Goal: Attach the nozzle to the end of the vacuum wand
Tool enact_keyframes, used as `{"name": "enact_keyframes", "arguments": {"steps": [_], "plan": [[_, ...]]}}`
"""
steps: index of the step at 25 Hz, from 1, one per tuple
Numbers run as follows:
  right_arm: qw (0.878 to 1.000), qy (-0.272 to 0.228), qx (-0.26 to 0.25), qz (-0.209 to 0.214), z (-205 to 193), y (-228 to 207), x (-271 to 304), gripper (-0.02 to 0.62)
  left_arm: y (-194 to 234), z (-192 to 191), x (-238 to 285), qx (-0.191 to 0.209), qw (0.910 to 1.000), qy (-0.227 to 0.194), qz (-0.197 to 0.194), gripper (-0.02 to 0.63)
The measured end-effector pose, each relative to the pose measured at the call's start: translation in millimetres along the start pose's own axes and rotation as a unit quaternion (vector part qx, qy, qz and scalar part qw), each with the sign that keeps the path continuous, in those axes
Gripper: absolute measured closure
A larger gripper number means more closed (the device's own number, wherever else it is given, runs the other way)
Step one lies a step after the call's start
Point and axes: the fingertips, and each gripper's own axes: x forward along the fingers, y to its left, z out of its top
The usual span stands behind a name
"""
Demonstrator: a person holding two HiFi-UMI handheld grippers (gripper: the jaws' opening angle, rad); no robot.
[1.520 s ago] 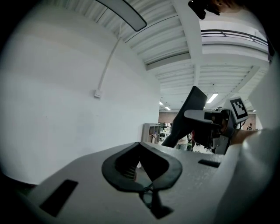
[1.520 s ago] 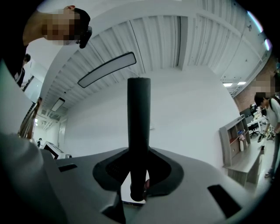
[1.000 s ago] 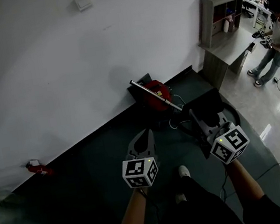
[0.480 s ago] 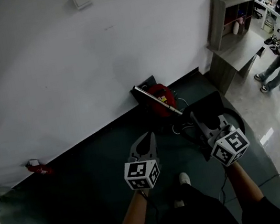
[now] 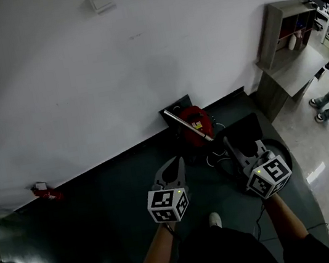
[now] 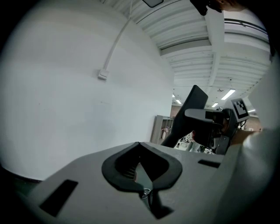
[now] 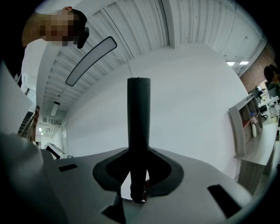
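Head view: we stand over the dark floor (image 5: 93,227), facing the red vacuum cleaner (image 5: 199,117) parked against the white wall (image 5: 50,84); its silver wand (image 5: 185,125) slants up and to the left from the body. The right gripper (image 5: 242,146) has its jaws clamped on the black nozzle (image 5: 243,128), whose dark neck stands straight up between them in the right gripper view. The left gripper (image 5: 173,162) has its jaws together, with nothing between them. The nozzle is well apart from the wand's free end, so we judge the step to be the approach, with no mating begun. Next move calls for steadying the wand with the left gripper and lining the nozzle socket up with the tube end.
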Motion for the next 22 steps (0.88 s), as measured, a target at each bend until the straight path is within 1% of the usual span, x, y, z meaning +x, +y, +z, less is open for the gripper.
{"name": "enact_keyframes", "arguments": {"steps": [6, 11, 22], "plan": [[1.0, 0.004, 0.008, 0.015, -2, -15, 29, 0.502, 19, 5, 18, -0.004, 0.9998, 0.001, 0.02, 0.602], [0.999, 0.001, 0.023, 0.029, -5, -18, 53, 0.502, 38, 4, 31, -0.01, 0.9995, 0.004, 0.031, 0.603], [1.0, 0.016, 0.021, 0.008, -16, -53, 124, 0.502, 90, 7, 94, -0.024, 0.9993, 0.018, 0.022, 0.603]]}}
